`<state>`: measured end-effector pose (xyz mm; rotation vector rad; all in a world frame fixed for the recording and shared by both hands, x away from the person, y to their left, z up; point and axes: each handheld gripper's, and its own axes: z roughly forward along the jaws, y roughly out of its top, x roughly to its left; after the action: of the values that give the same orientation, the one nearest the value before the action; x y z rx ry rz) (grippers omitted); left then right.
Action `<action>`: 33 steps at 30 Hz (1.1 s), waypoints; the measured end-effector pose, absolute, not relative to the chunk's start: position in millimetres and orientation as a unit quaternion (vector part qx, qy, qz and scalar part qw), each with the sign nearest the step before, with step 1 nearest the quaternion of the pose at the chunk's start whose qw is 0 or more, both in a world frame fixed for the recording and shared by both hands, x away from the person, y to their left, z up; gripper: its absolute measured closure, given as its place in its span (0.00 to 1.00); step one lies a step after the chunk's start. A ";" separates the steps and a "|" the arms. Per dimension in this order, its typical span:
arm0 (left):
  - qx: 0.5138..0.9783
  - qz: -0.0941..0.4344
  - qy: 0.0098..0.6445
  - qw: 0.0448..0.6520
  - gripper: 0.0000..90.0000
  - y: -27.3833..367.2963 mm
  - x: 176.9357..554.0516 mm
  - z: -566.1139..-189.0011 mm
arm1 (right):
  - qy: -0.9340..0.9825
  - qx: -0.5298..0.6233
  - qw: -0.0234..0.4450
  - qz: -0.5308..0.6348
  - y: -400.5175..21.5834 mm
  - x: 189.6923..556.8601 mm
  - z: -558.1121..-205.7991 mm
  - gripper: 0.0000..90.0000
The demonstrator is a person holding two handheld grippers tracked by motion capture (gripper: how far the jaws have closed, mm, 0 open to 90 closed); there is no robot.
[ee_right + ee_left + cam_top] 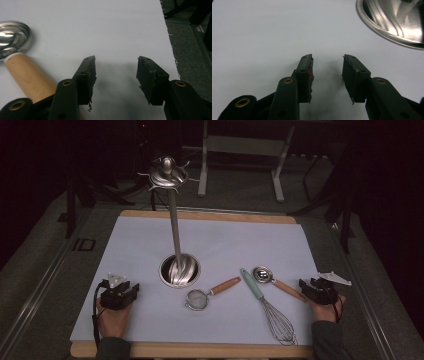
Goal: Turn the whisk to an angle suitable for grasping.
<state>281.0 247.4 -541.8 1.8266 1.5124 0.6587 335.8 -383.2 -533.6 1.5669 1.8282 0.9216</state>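
A tall steel utensil stand (173,220) rises from a round base (179,270) at the middle of the white table sheet (130,245). Right of it lie a small mesh strainer with a wooden handle (210,292), a whisk with a teal handle (270,310) and a steel measuring spoon with a wooden handle (276,282). My left gripper (131,289) rests on the sheet left of the base, open and empty (327,72); the base's rim (392,25) is at upper right. My right gripper (303,285) is open and empty (116,75), beside the spoon's wooden handle (27,75).
The sheet covers a wooden board (200,350) whose edge shows at front and back. Dark carpeted floor (45,270) lies on both sides. A metal frame (240,150) stands behind the table.
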 end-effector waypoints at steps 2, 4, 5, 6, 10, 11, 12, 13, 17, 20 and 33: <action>0.700 0.250 0.575 0.341 0.67 248.1 280.2 -541.5 | 0.678 0.585 0.276 0.350 -384.1 335.0 -533.2 0.57; 0.701 0.249 0.572 0.345 0.68 248.7 279.8 -541.3 | 0.679 0.583 0.276 0.351 -384.3 334.9 -533.1 0.57; 0.702 0.245 0.569 0.350 0.71 249.1 279.4 -541.1 | 0.684 0.576 0.275 0.353 -383.4 334.4 -532.6 0.59; 0.704 0.242 0.565 0.357 0.71 249.7 278.8 -541.0 | 0.684 0.576 0.275 0.353 -383.4 334.4 -532.6 0.59; 0.702 0.239 0.559 0.372 0.74 251.7 277.0 -540.4 | 0.695 0.565 0.273 0.351 -379.0 333.7 -531.2 0.60; 0.701 0.238 0.559 0.374 0.74 251.9 277.0 -540.4 | 0.699 0.561 0.273 0.349 -377.3 333.0 -529.8 0.60; 0.702 0.237 0.558 0.374 0.74 251.9 276.8 -540.3 | 0.702 0.558 0.274 0.348 -375.9 332.3 -527.7 0.60; 0.703 0.237 0.555 0.376 0.75 251.7 276.5 -540.3 | 0.705 0.553 0.275 0.349 -374.7 331.6 -525.1 0.60; 0.714 0.245 0.537 0.376 0.79 248.6 274.3 -539.7 | 0.717 0.537 0.255 0.364 -369.9 328.9 -515.7 0.63; 0.723 0.252 0.526 0.371 0.80 245.6 273.7 -539.8 | 0.733 0.524 0.239 0.361 -364.0 326.2 -513.2 0.64; 0.729 0.276 0.518 0.352 0.76 239.7 271.7 -540.4 | 0.785 0.480 0.190 0.342 -336.6 317.1 -505.0 0.64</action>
<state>271.7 239.7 -540.4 1.8871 1.3407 0.7135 317.1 -336.6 -505.0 1.3483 2.2076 0.9605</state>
